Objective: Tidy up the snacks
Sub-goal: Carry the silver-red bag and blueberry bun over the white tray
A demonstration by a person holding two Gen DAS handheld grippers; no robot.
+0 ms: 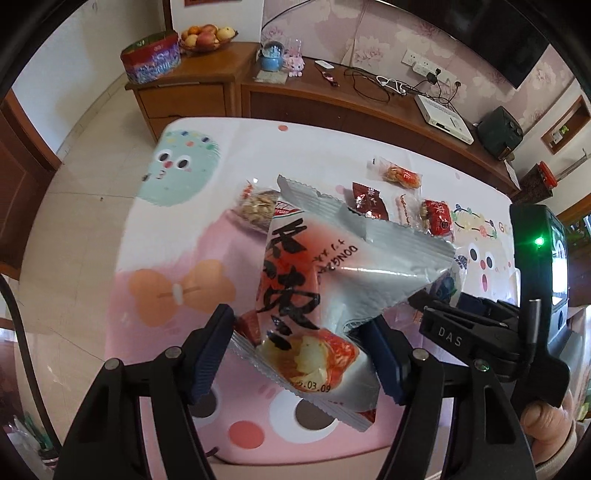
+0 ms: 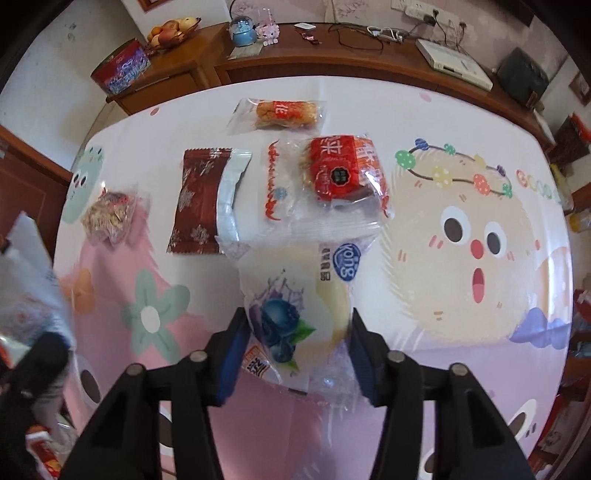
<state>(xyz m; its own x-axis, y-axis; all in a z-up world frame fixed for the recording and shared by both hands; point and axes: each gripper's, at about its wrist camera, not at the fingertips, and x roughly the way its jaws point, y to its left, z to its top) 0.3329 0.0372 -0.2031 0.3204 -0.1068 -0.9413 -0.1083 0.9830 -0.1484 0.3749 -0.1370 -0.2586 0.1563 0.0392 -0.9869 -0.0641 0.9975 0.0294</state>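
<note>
My left gripper (image 1: 297, 338) is shut on a silver and red snack packet (image 1: 314, 295) and holds it above the table; the packet also shows blurred at the left edge of the right wrist view (image 2: 26, 288). My right gripper (image 2: 297, 349) is shut on a clear blueberry pastry packet (image 2: 295, 299) low over the table. Beyond lie a dark red snowflake packet (image 2: 201, 201), a nut bar (image 2: 109, 214), a clear red-printed wrapper (image 2: 275, 182), a red boxed snack (image 2: 338, 168) and a fried snack packet (image 2: 280, 114).
The table (image 2: 461, 314) has a pink and white cartoon cloth. Behind it stands a wooden sideboard (image 2: 332, 55) with a red tin (image 2: 120, 72), a fruit bowl (image 2: 171, 31), cables and a white box (image 2: 456, 61). The right gripper's body (image 1: 491, 332) is close to the right of my left gripper.
</note>
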